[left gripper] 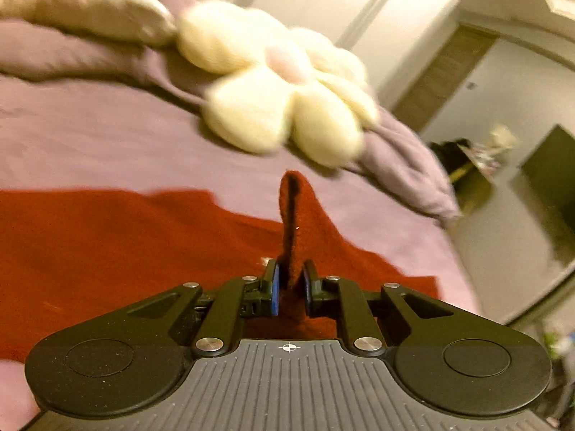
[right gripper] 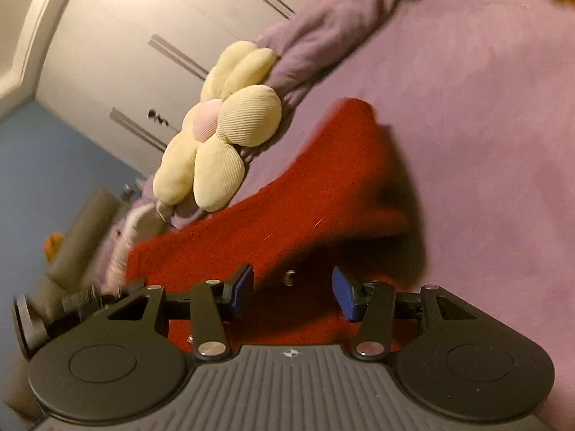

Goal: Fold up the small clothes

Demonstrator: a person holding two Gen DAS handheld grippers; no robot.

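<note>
A red knitted garment (left gripper: pixel 107 244) lies spread on the mauve bed sheet (left gripper: pixel 107 136). My left gripper (left gripper: pixel 291 280) is shut on a fold of it, and the pinched edge stands up in a ridge between the blue pads (left gripper: pixel 275 287). In the right wrist view the same red garment (right gripper: pixel 323 186) stretches away from my right gripper (right gripper: pixel 291 283), one corner lifted off the sheet (right gripper: pixel 485 143). The right jaws stand apart over the cloth; their blue pads (right gripper: pixel 343 291) do not press on it.
A cream flower-shaped cushion (left gripper: pixel 280 82) (right gripper: pixel 219 133) rests on a bunched mauve duvet (left gripper: pixel 395 151) at the far side of the bed. Beyond it are white wardrobe doors (right gripper: pixel 125 54). The bed edge drops to the floor on the right (left gripper: pixel 503 222).
</note>
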